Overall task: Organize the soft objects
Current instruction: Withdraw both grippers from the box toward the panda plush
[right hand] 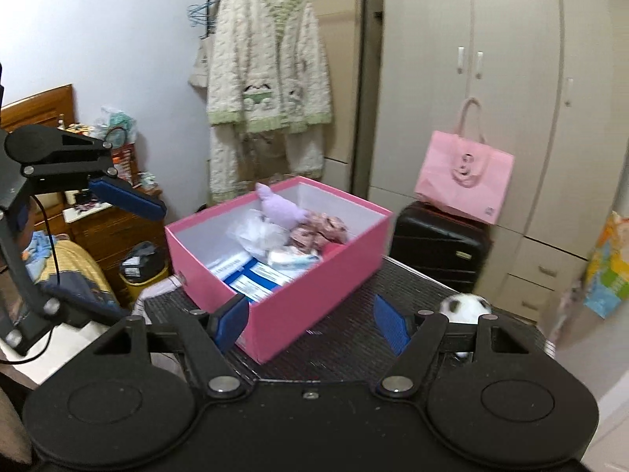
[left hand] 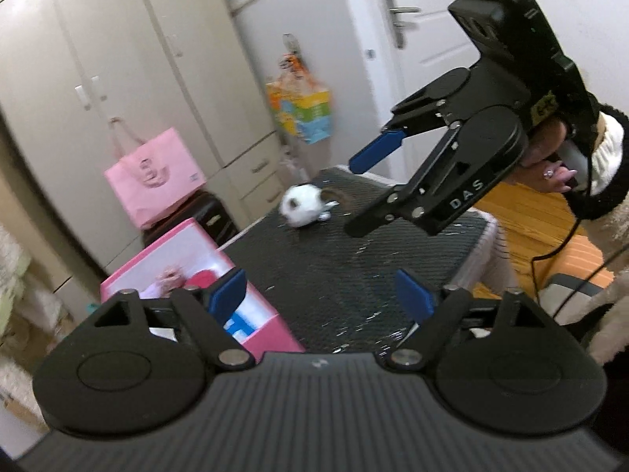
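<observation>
Only right wrist shows pink box contents: purple plush.

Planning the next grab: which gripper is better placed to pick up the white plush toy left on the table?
Right, probably. The right gripper hangs open near the white plush toy; the left gripper sits farther back, beside the pink box.

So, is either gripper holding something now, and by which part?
No. The left gripper and right gripper are both open and empty.

Fluffy plush toy, woven-textured tabletop
</observation>
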A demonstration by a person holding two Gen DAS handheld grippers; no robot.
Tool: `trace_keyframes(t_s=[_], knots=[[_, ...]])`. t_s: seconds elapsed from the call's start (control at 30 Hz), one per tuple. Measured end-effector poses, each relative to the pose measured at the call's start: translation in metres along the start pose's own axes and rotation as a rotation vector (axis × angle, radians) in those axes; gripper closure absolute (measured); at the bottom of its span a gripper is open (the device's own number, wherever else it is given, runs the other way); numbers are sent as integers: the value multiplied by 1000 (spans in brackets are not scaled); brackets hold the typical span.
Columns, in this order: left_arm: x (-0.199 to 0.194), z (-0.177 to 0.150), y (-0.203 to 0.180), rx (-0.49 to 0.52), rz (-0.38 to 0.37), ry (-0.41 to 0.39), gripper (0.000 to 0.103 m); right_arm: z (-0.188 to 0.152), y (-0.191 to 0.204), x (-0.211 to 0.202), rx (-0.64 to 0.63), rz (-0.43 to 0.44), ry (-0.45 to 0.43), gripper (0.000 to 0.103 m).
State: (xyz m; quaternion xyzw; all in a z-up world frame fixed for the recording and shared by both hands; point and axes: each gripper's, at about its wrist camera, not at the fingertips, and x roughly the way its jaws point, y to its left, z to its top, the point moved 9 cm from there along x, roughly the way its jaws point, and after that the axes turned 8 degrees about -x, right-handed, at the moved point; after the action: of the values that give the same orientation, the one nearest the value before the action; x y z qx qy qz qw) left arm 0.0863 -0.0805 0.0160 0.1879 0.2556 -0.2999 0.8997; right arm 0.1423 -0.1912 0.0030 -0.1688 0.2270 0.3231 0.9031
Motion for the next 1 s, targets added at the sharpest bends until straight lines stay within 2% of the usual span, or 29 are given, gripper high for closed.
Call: trace_keyframes(t_s=[0.13, 0.3, 0.47, 0.6, 0.7, 0.83, 1.0], knots=[[22, 3, -17, -2, -60, 26, 19, -21, -14, -8, 40, -35, 6, 28], [58, 6, -20, -86, -131, 63, 15, -42, -39, -8, 77, -75, 22, 27], [98, 11, 0, -205, -107, 64, 12, -56, -64, 3, 118, -79, 31, 23], [121, 14, 12, -290, -82, 25, 9, -65, -80, 17, 108, -114, 15, 22], [134, 19, 12, -303, -57, -25, 4, -71, -86, 29, 82, -140, -2, 21], [147, 25, 8, -280, -31, -55, 4, -77, -90, 45, 45, -147, -10, 21], [165, 30, 8, -376, -74, -66, 4, -81, -95, 61, -8, -152, -26, 20]])
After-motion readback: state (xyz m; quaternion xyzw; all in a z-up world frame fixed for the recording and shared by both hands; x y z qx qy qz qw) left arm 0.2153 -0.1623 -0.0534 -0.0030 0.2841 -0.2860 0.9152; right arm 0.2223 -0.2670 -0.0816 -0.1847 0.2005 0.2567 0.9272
